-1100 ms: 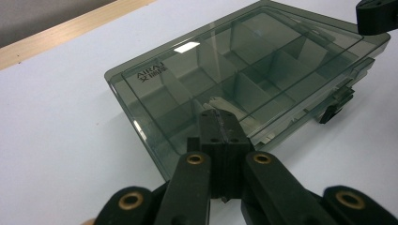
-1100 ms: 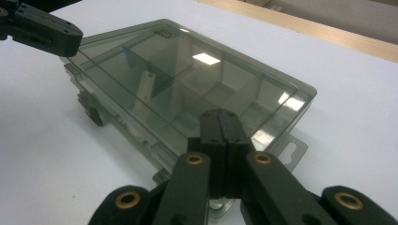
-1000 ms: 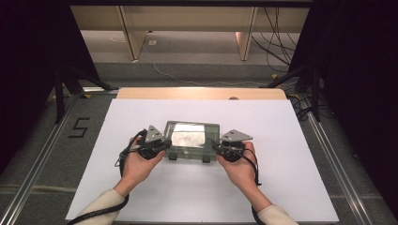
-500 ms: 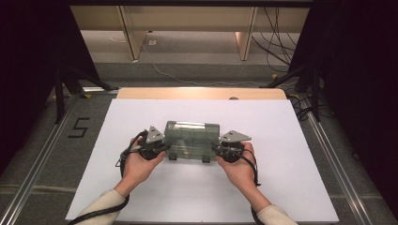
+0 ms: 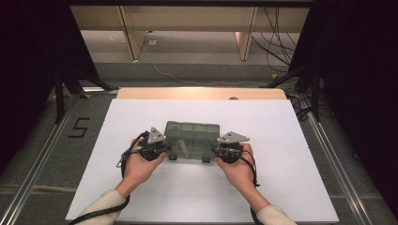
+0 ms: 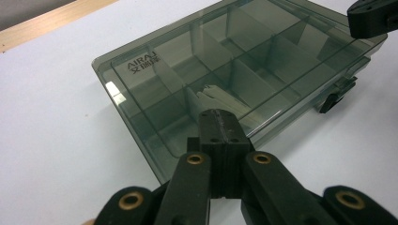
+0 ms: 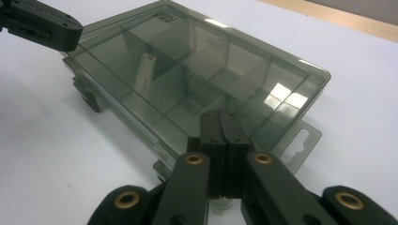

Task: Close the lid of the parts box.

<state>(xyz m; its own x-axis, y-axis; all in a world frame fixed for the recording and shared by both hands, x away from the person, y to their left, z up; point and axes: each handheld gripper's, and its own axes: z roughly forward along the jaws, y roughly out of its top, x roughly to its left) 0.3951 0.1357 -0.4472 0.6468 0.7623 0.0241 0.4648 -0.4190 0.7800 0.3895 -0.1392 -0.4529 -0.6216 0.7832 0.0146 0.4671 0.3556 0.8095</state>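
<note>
A white-topped table with a pale wooden strip along its far edge carries a smoky translucent compartment box, which lies flat near the middle with its lid closed and its dark latches facing the near side.

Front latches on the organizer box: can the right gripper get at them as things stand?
Probably yes. The two black latches sit on the box's near edge, between the hands, with bare white table before them. The right gripper, jaws shut, is at the box's right end, close by.
</note>
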